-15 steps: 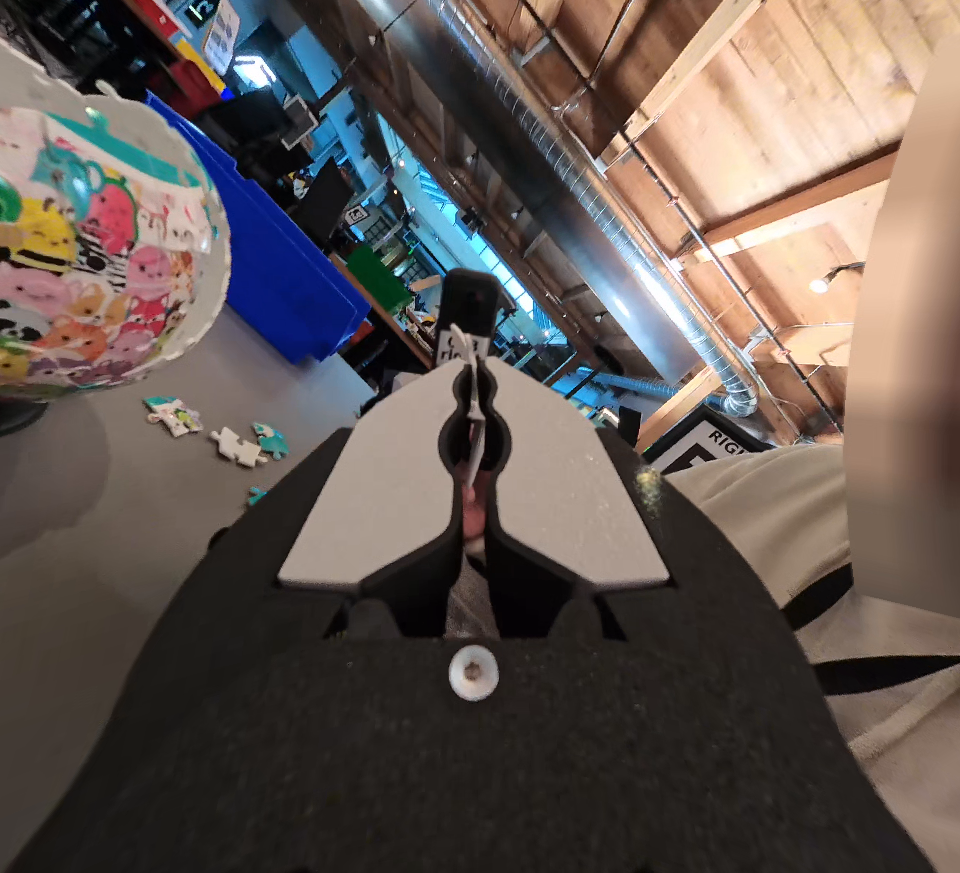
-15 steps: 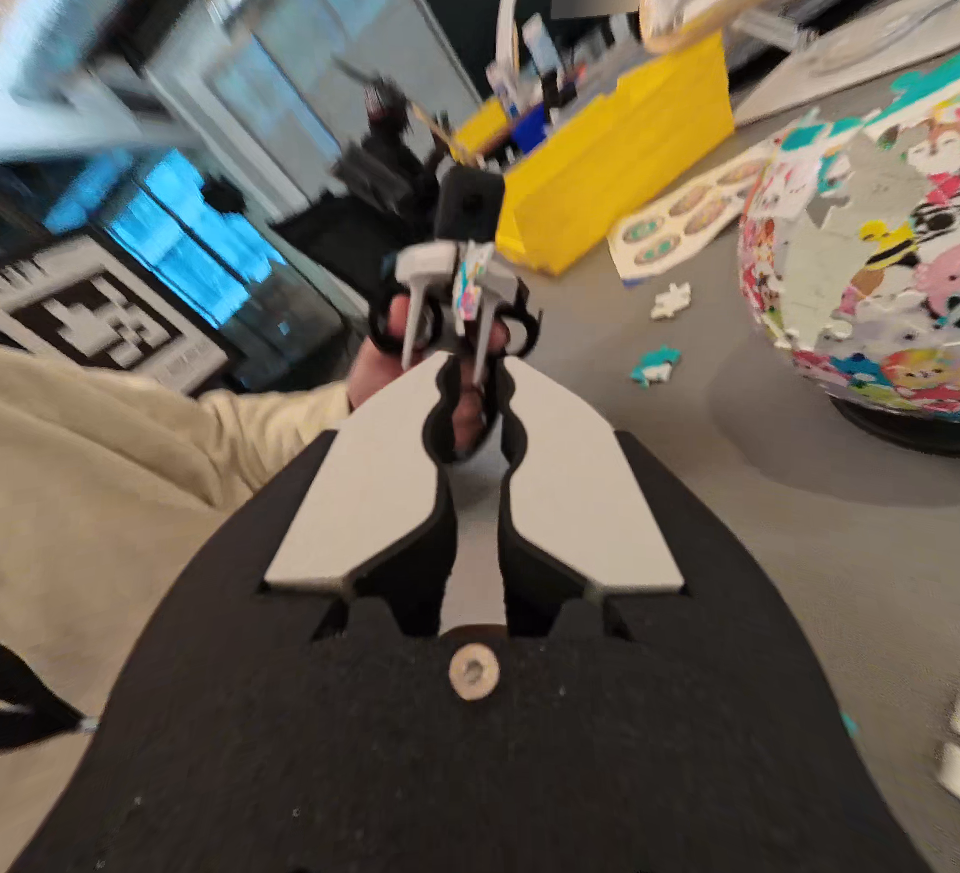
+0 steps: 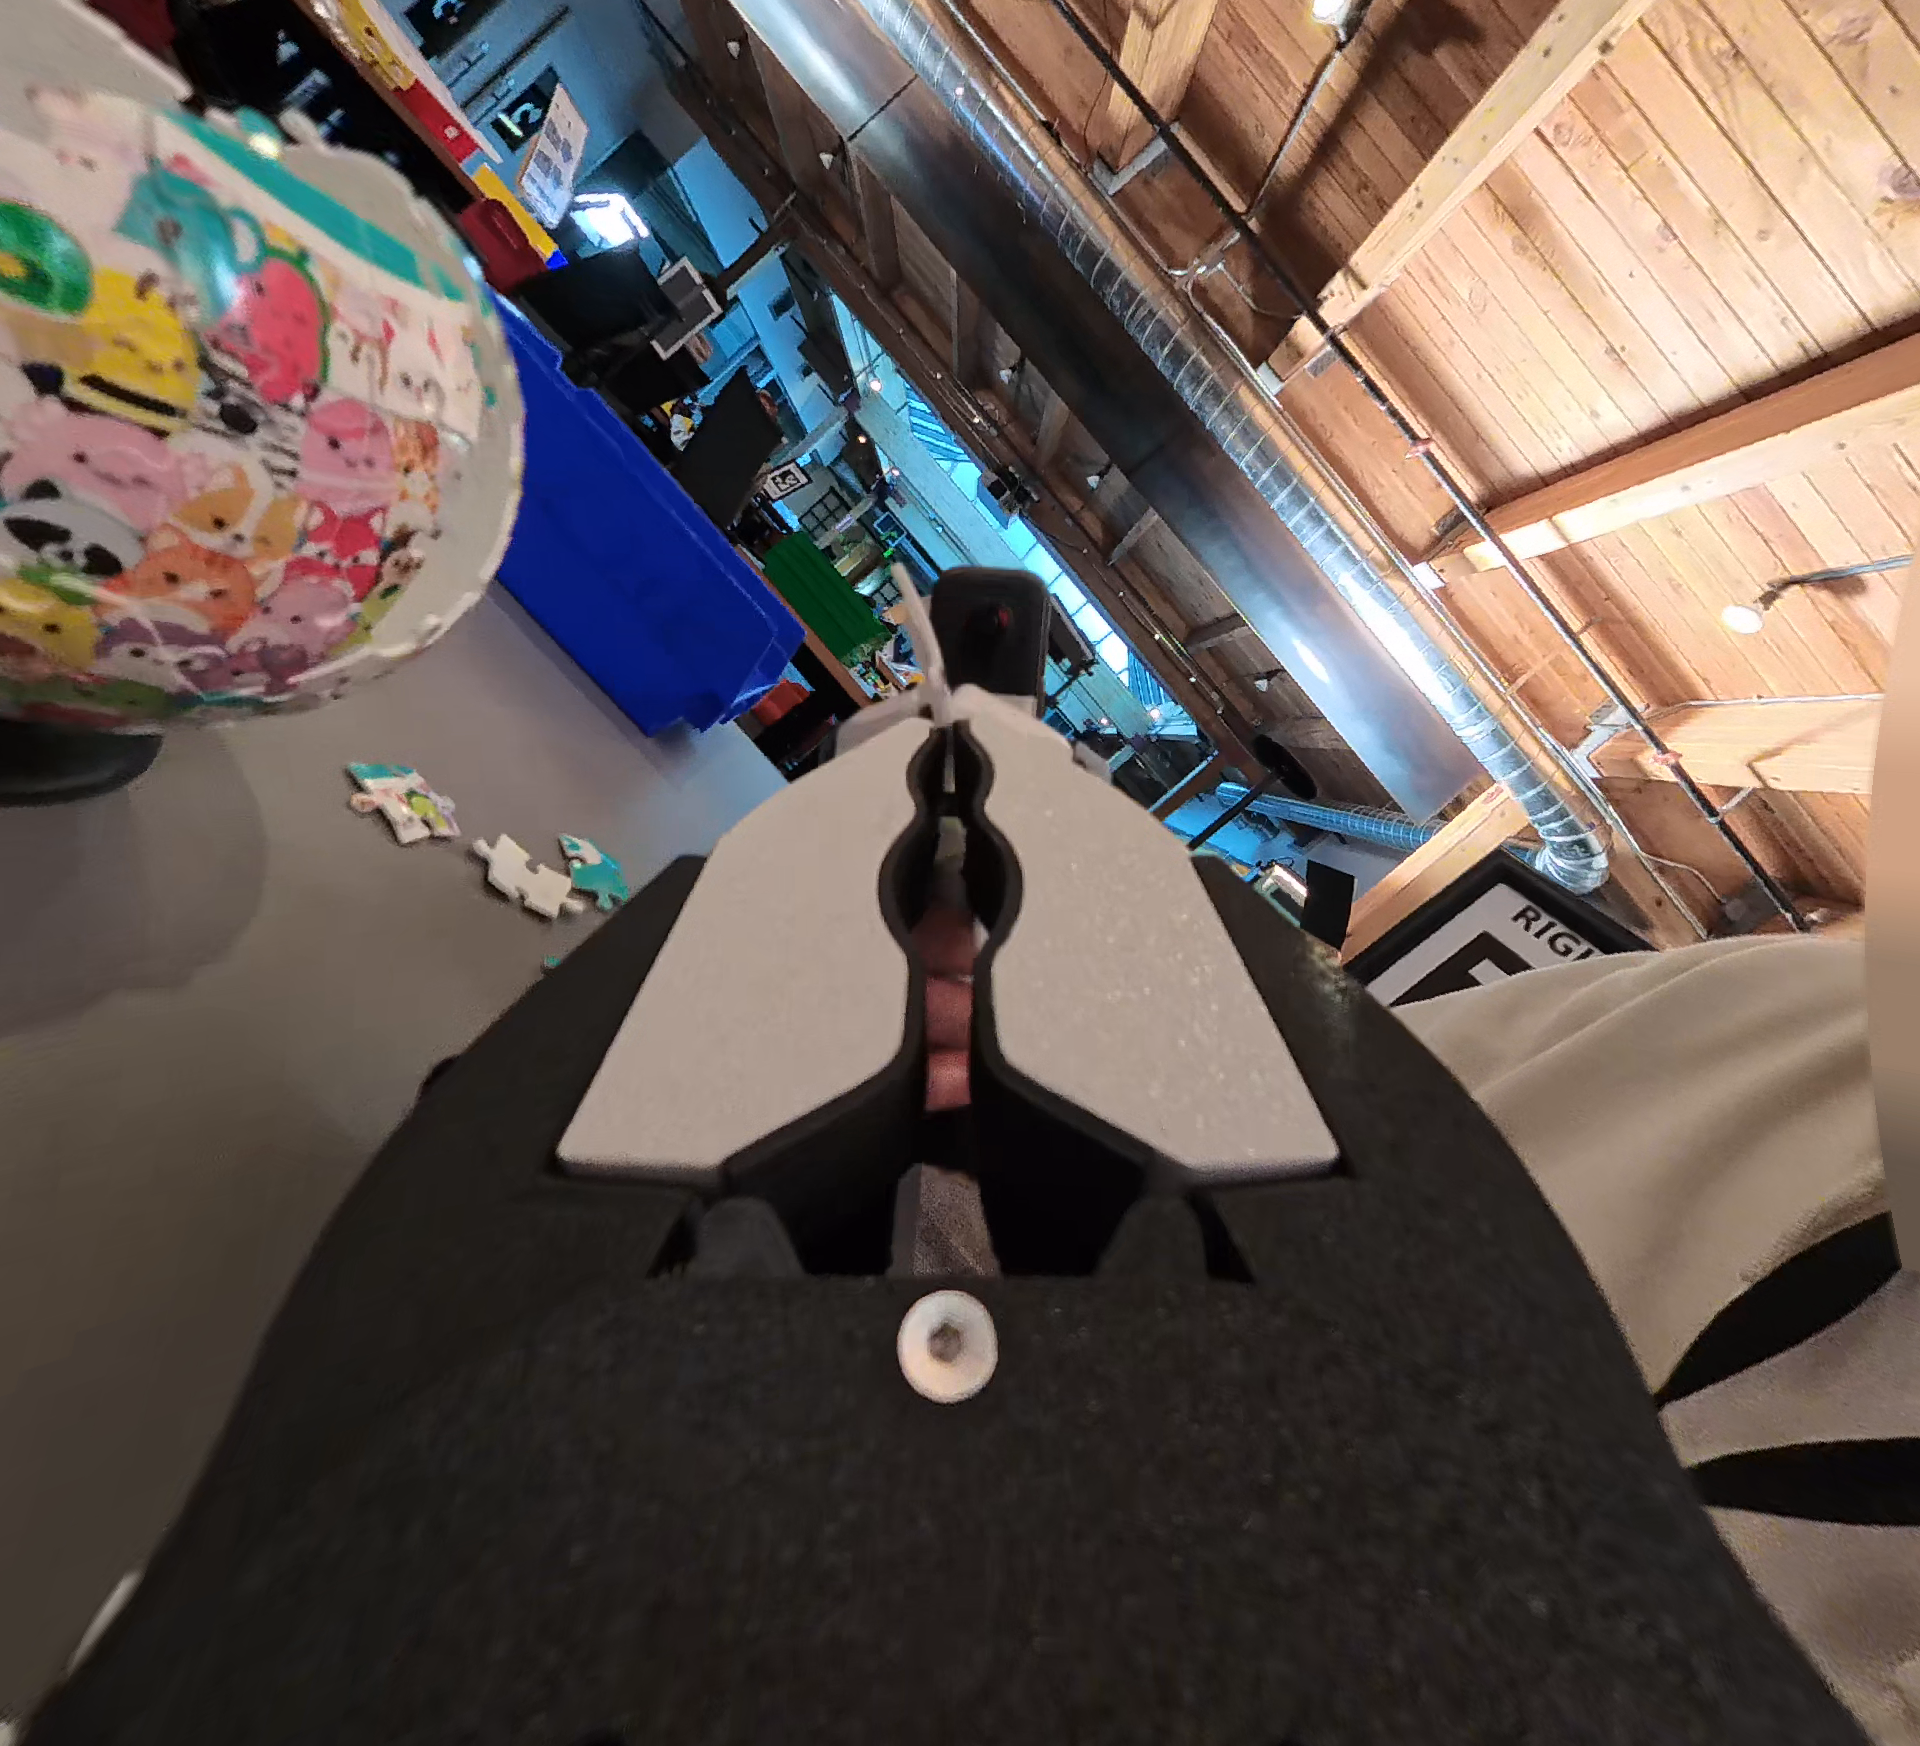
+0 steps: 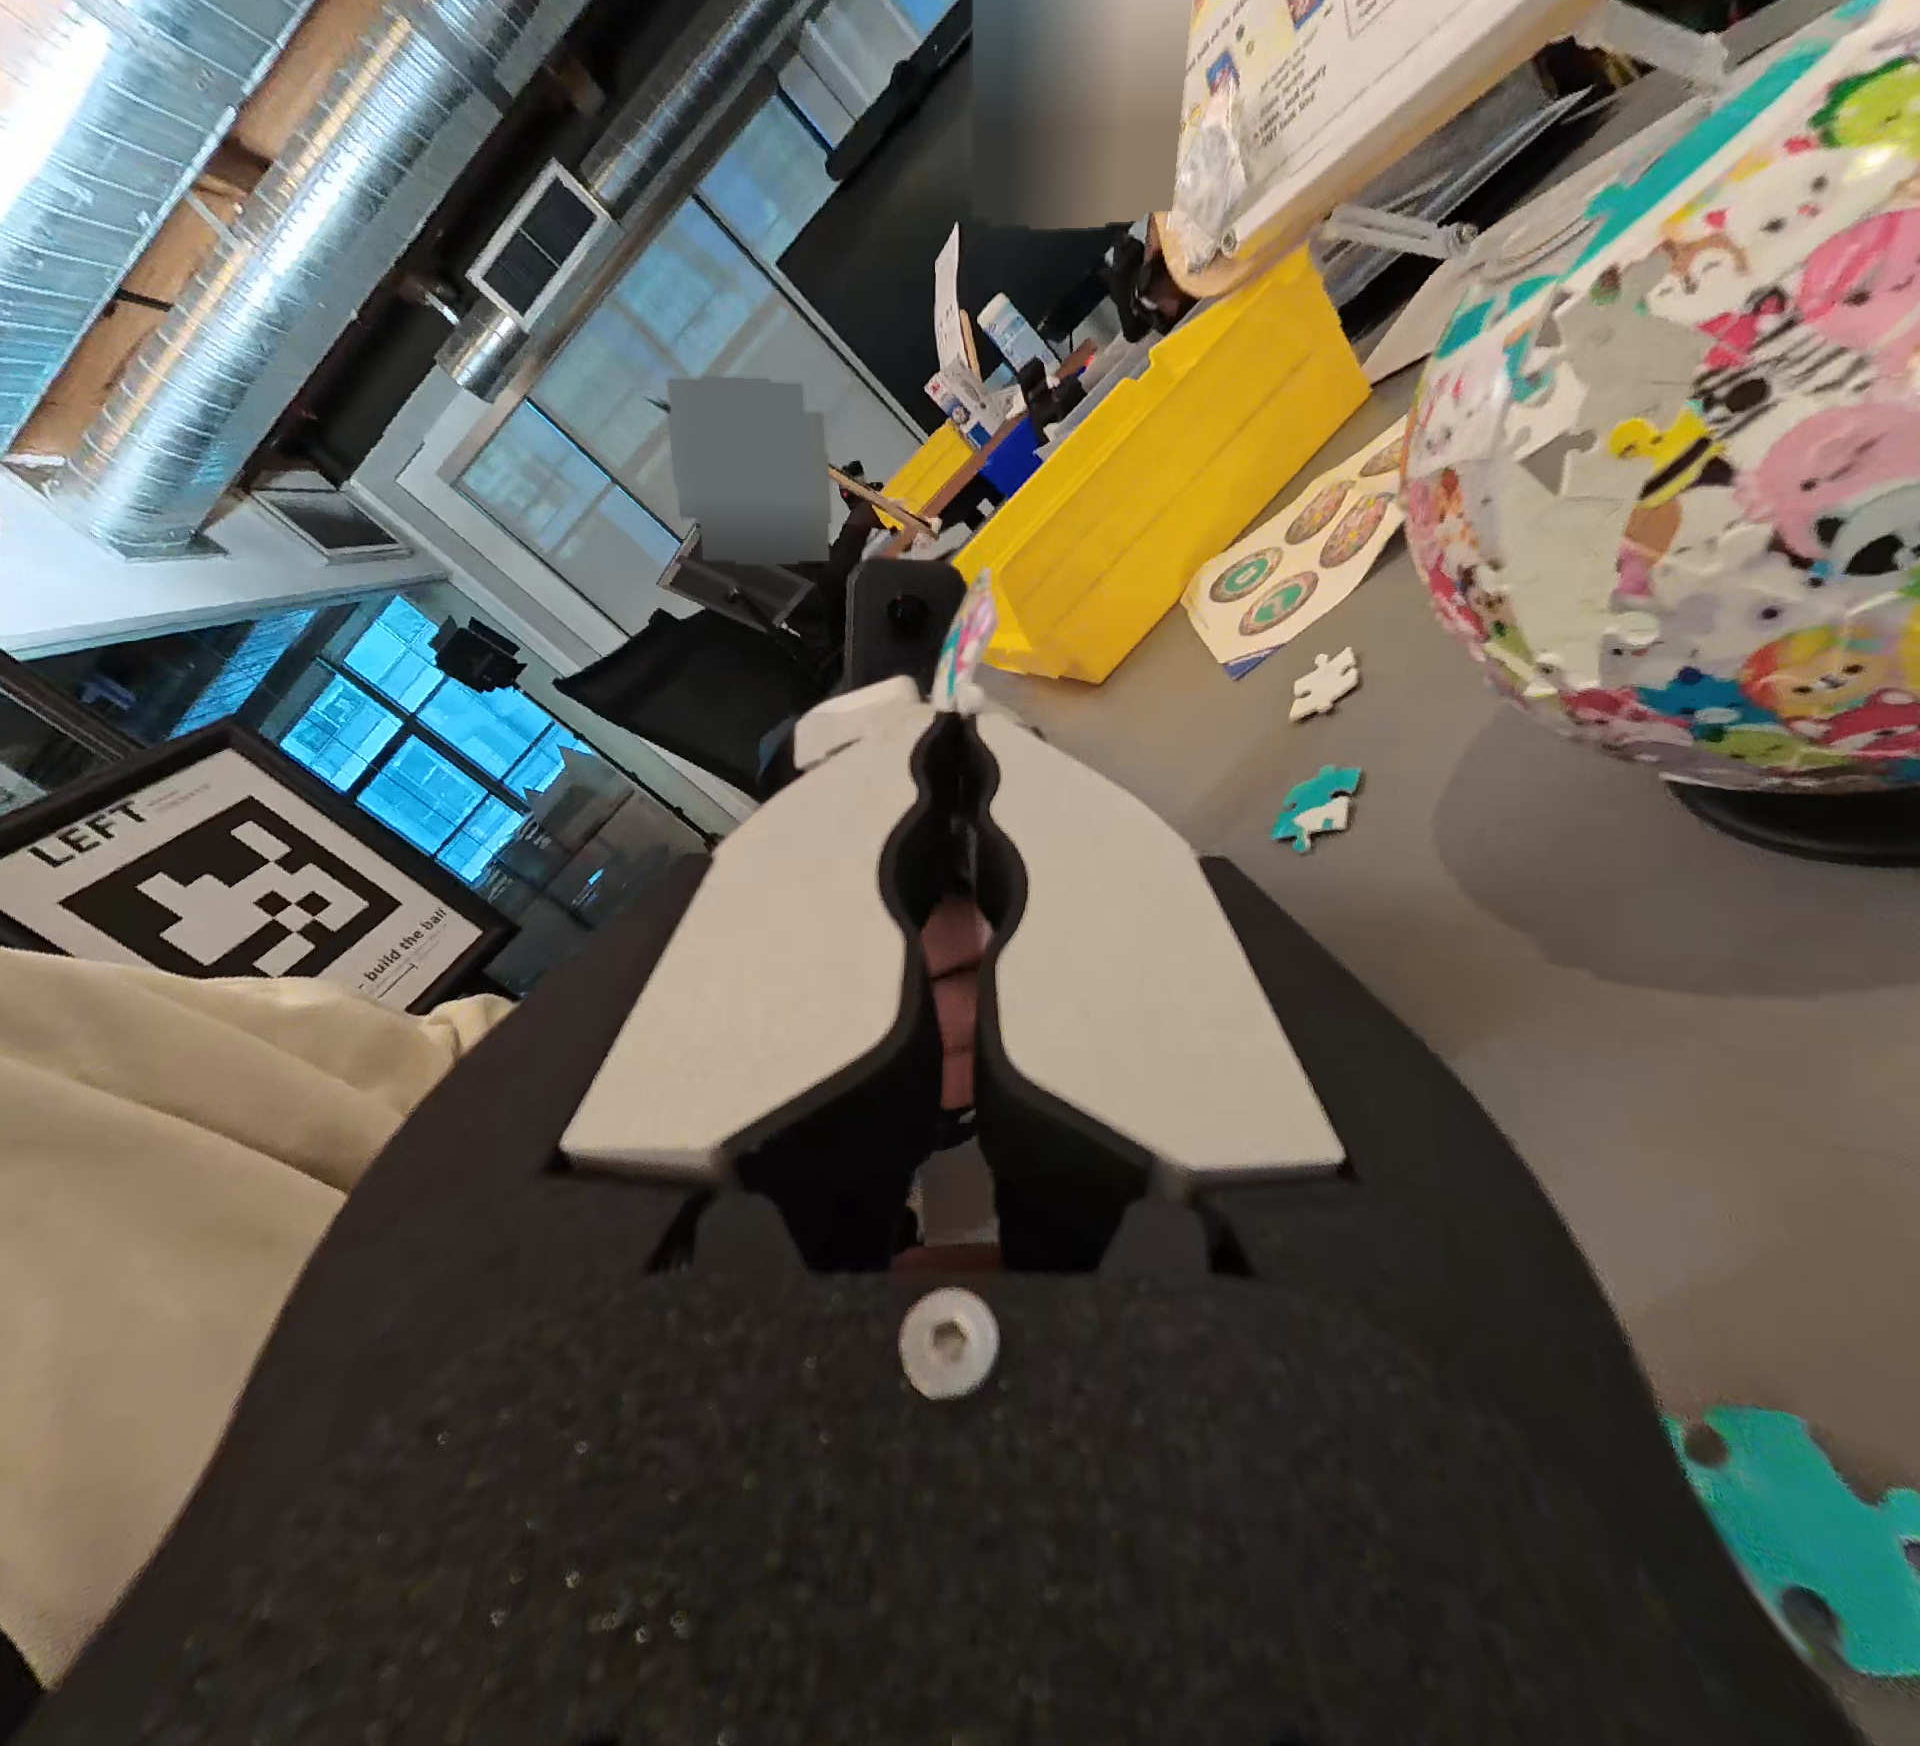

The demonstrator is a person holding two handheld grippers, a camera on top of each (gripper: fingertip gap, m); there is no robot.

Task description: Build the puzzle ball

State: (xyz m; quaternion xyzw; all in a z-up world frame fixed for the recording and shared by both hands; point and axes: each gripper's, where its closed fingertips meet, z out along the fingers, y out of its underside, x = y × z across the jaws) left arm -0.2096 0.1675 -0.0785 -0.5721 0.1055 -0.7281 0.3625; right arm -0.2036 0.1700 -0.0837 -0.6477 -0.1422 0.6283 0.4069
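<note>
The partly built puzzle ball (image 3: 208,449), covered in colourful cartoon animals, sits on a black stand at the left of the left wrist view. It also shows at the right of the right wrist view (image 4: 1714,501). My two grippers meet tip to tip above the grey table. My left gripper (image 3: 948,740) is shut on a puzzle piece (image 3: 920,657), seen edge-on and white. My right gripper (image 4: 961,730) is shut on the same puzzle piece (image 4: 966,642), whose colourful face shows. Each gripper's black camera shows just behind the piece in the other's view.
Loose pieces lie on the table (image 3: 260,1021): a printed one (image 3: 400,797), a white one (image 3: 525,875) and a teal one (image 3: 592,870); a large teal piece (image 4: 1818,1571) lies near the right gripper. A blue bin (image 3: 644,574), a yellow bin (image 4: 1164,491) and a printed sheet (image 4: 1299,564) stand behind. Left and right tips are no more than a few centimetres apart.
The right gripper has closed in on the left one and its jaws, slightly open before, are now shut on the piece the left gripper holds.
</note>
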